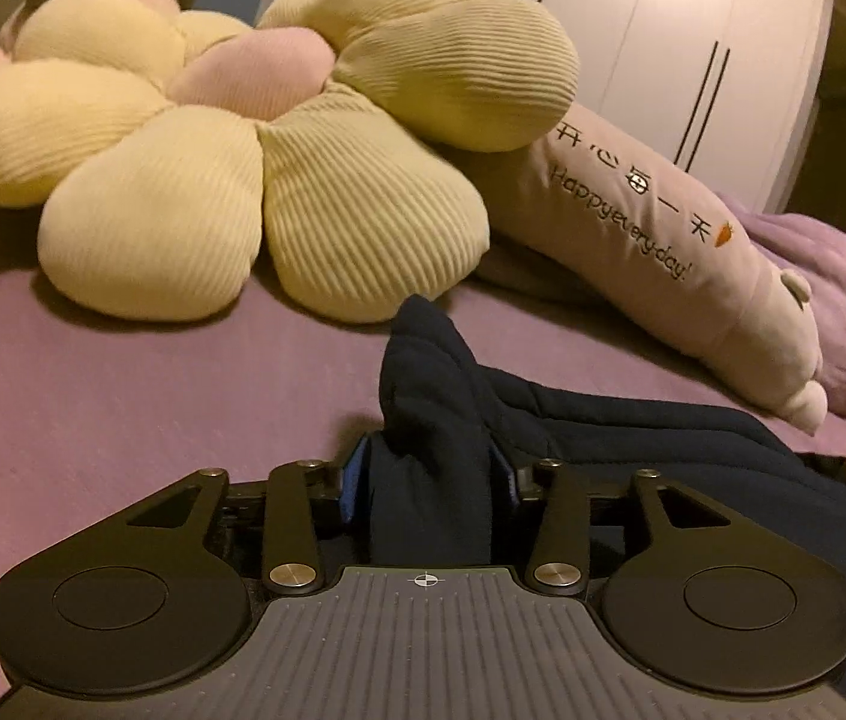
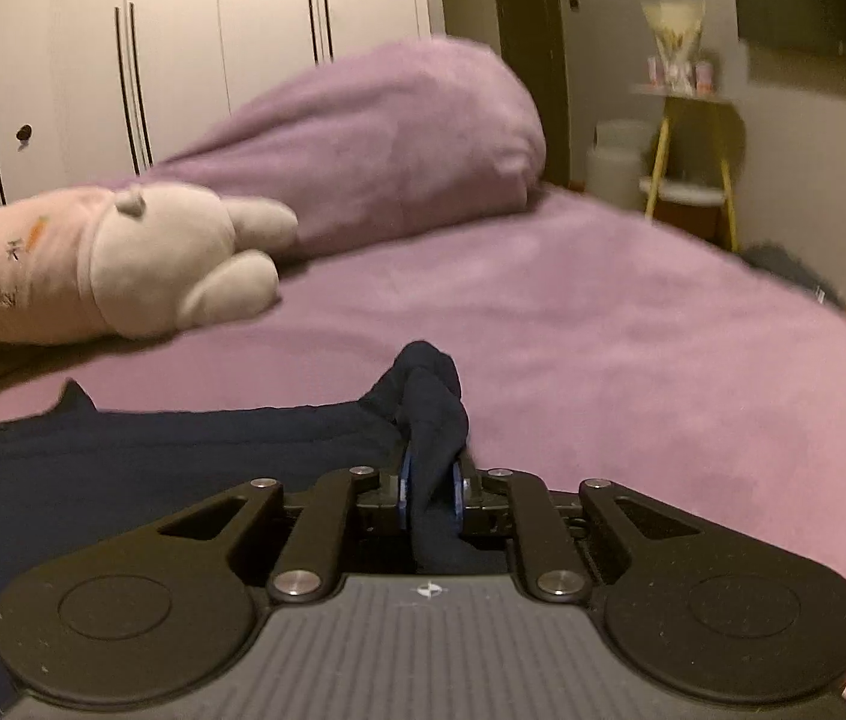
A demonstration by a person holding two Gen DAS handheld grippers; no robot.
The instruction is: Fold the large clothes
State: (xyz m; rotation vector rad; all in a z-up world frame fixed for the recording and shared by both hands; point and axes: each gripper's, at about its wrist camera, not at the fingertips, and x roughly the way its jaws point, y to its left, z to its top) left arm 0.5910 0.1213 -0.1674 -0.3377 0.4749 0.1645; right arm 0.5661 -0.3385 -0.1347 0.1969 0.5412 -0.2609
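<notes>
A dark navy garment (image 1: 633, 438) lies on the purple bed sheet (image 1: 93, 408) and stretches between both grippers. My left gripper (image 1: 432, 474) is shut on a bunched fold of it that sticks up between the blue pads. The rest of the cloth runs off to the right. In the right wrist view my right gripper (image 2: 430, 489) is shut on another bunched corner of the navy garment (image 2: 153, 456), which spreads to the left over the sheet (image 2: 633, 360).
A yellow and pink flower cushion (image 1: 231, 138) and a long pink plush pillow (image 1: 663, 240) lie at the back of the bed. A purple blanket heap (image 2: 375, 144) sits behind. White wardrobe doors (image 2: 183, 30) stand beyond. The bed edge and a stool (image 2: 693, 180) are at right.
</notes>
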